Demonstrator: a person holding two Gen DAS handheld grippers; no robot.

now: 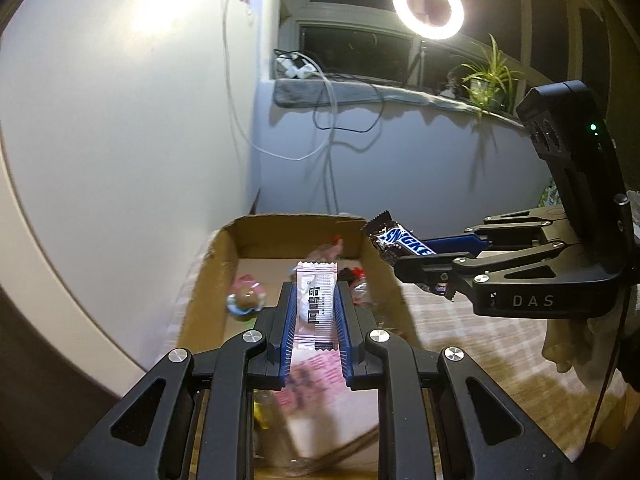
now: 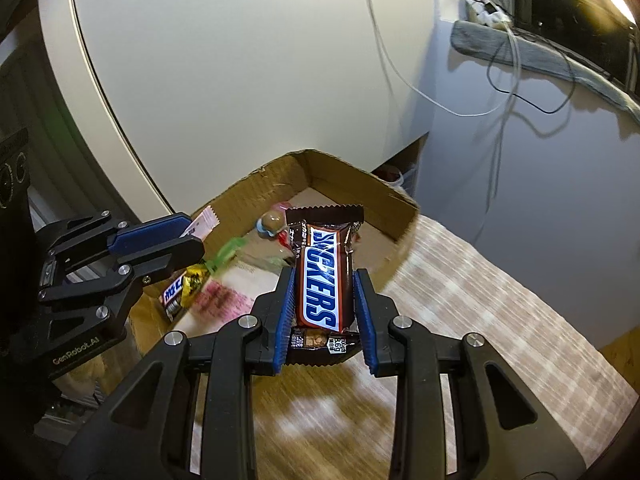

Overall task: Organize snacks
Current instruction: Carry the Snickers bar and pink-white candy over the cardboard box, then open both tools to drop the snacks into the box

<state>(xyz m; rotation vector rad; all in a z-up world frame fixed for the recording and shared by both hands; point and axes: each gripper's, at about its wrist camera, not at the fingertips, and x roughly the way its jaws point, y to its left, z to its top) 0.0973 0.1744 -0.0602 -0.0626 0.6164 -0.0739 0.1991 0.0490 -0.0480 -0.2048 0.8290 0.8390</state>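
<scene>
Between our left gripper's [image 1: 316, 312] clenched jaws sits a light, crinkly white sachet [image 1: 316, 300], while our right gripper [image 2: 324, 300] clasps a firm, slippery Snickers bar [image 2: 324, 276] mid-length above the cardboard box [image 2: 352, 184].

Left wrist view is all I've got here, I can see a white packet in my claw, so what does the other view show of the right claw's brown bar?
Observer: The right claw is shut on the Snickers bar, held lengthwise, its label facing the camera.
Operator: Is that bar over the box?
Observer: Its far end overlaps the cardboard box in the picture, though the right claw itself is over the wooden table.
Operator: Anything in the box's near corner that I can't see?
Observer: Yes, a yellow-wrapped snack lies beside a dark packet, below the left claw.
</scene>
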